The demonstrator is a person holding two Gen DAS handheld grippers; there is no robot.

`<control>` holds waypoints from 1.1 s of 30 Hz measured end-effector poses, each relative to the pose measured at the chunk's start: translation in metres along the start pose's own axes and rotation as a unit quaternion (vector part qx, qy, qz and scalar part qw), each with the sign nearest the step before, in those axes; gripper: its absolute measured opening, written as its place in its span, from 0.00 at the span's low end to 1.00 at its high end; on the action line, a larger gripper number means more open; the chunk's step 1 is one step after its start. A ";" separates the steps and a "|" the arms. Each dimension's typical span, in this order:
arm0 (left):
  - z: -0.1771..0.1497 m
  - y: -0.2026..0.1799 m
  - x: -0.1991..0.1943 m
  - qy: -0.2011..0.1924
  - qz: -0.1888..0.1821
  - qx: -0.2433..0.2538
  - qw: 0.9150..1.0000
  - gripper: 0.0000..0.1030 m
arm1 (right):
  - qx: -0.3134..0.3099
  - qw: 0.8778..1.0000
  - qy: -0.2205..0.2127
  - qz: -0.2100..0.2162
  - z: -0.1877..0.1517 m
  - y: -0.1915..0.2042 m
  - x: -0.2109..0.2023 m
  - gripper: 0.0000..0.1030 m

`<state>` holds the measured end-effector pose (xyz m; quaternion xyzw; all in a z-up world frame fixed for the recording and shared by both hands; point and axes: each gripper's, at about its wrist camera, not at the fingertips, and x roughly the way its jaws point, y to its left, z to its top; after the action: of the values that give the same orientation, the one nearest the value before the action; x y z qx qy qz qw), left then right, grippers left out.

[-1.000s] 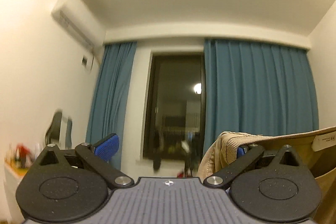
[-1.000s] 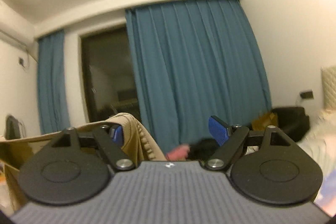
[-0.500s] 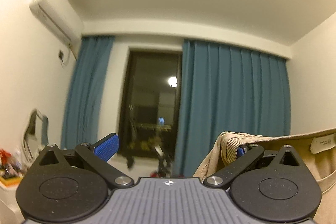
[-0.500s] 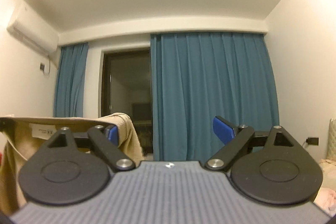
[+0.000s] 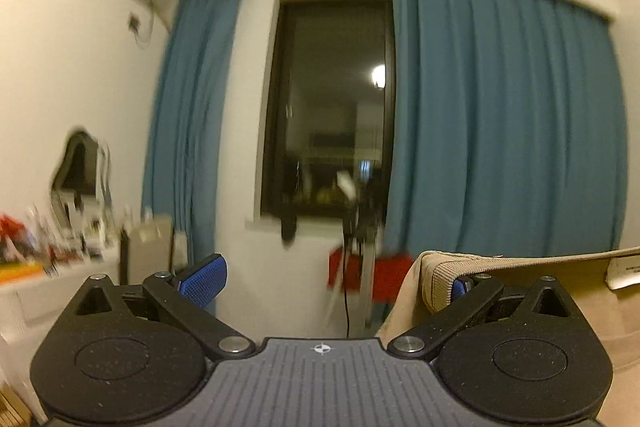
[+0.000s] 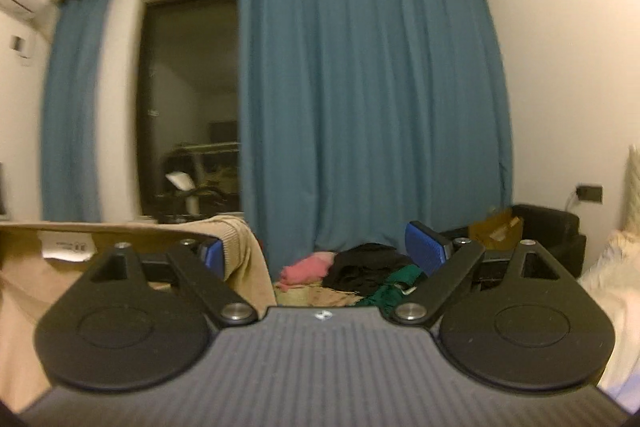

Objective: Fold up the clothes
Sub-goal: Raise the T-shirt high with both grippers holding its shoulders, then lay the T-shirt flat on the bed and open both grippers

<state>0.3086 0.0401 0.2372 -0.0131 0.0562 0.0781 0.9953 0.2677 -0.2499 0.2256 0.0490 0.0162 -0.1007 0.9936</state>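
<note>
A tan garment with a ribbed edge (image 5: 436,279) is stretched between my two grippers, with a white label (image 5: 624,269) on its inner side. My left gripper (image 5: 332,281) is open wide, and the cloth is draped over its right finger only. In the right wrist view the same tan garment (image 6: 236,251) hangs over the left finger of my right gripper (image 6: 316,253), which is also open wide. Its label (image 6: 66,247) shows at the left. The other blue pads (image 5: 204,277) (image 6: 424,251) are bare. Both grippers point level at the curtained window wall.
Blue curtains (image 6: 360,107) flank a dark window (image 5: 332,115). A heap of pink, black and green clothes (image 6: 360,267) lies ahead of the right gripper. A black armchair (image 6: 548,235) and white bedding (image 6: 612,267) are at right. A cluttered desk (image 5: 40,267) stands at left.
Both views tipped up toward the ceiling half a second ago and have dropped back down. The clothes heap and desk show again. The garment stays draped over the same two fingers.
</note>
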 end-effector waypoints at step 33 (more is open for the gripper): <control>-0.251 -0.077 0.143 0.203 -0.146 0.143 0.958 1.00 | -0.027 0.964 0.240 0.112 -0.227 0.032 0.106 0.86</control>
<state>0.4338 -0.0223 -0.0272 0.1058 0.2653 -0.0810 0.9549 0.3734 -0.2165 -0.0013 0.0461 0.2516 0.0262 0.9664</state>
